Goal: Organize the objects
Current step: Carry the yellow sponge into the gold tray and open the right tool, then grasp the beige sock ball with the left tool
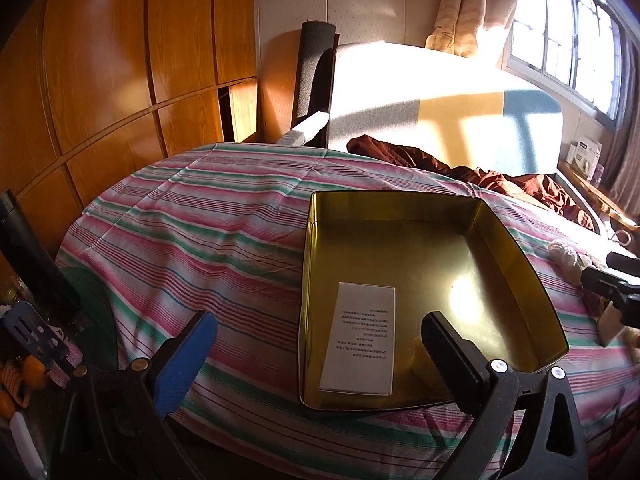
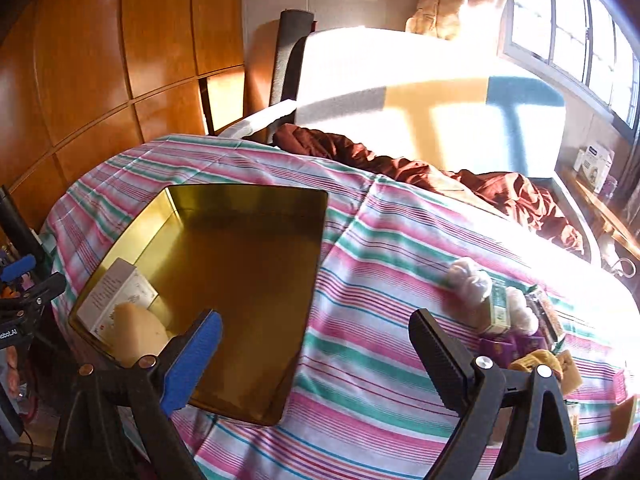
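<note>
With both your left tool (image 1: 320, 344) and right tool (image 2: 316, 340) released and empty, the gold rectangular metal tin (image 2: 248, 264) on the striped bed (image 2: 360, 320) holds a white printed box (image 1: 360, 340) and pale soft lump (image 2: 140, 330); next, reach right for the loose small items (image 2: 512, 320).

**Gold tin on pink and green stripes**

The bedsheet (image 1: 208, 216) is striped in pink, white and green, with thin blue and dark red lines. The open tin (image 1: 404, 208) is shiny gold inside. In it lies a white box (image 1: 362, 340) printed with small black text, beside a pale yellow block (image 2: 140, 332). Each tool has one bright blue pad (image 1: 184, 364) and one black pad (image 1: 452, 356) on a black frame. A crumpled blanket (image 2: 500, 196) is dark reddish brown. The wardrobe (image 1: 120, 60) is orange-brown wood grain. The curtain (image 1: 472, 8) is beige.
</note>
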Demonstrator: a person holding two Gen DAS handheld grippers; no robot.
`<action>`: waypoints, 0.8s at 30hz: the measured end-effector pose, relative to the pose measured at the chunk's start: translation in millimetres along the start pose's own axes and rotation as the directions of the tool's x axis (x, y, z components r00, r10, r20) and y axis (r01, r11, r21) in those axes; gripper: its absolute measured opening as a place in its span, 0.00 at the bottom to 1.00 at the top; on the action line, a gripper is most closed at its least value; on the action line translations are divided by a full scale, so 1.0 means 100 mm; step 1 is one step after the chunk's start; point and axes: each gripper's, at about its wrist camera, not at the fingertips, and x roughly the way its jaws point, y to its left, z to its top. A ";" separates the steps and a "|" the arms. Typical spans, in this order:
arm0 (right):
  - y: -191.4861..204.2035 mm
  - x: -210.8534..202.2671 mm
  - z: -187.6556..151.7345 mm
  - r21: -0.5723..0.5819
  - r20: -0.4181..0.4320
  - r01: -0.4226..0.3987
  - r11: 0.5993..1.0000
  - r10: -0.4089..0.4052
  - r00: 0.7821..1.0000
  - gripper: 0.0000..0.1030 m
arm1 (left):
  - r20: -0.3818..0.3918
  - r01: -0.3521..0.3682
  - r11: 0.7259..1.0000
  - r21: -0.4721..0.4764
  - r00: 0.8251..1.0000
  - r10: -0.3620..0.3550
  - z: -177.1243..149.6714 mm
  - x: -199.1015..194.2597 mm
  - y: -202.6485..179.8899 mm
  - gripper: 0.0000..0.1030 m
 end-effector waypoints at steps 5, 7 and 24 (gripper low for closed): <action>-0.45 -0.07 -0.07 0.043 -0.002 0.086 0.995 -0.086 0.996 0.94 | 0.001 0.035 0.998 0.051 0.999 -0.035 0.03 -0.04 -0.23 1.00; -0.61 -0.09 -0.10 0.057 -0.005 0.121 0.991 -0.121 0.993 0.94 | -0.001 0.049 0.996 0.076 0.999 -0.049 0.03 -0.05 -0.33 1.00; -2.03 -0.11 -0.46 0.426 -0.032 0.272 0.863 -0.286 0.958 0.94 | -0.027 0.148 0.950 0.276 0.989 -0.146 0.07 -0.05 -1.21 1.00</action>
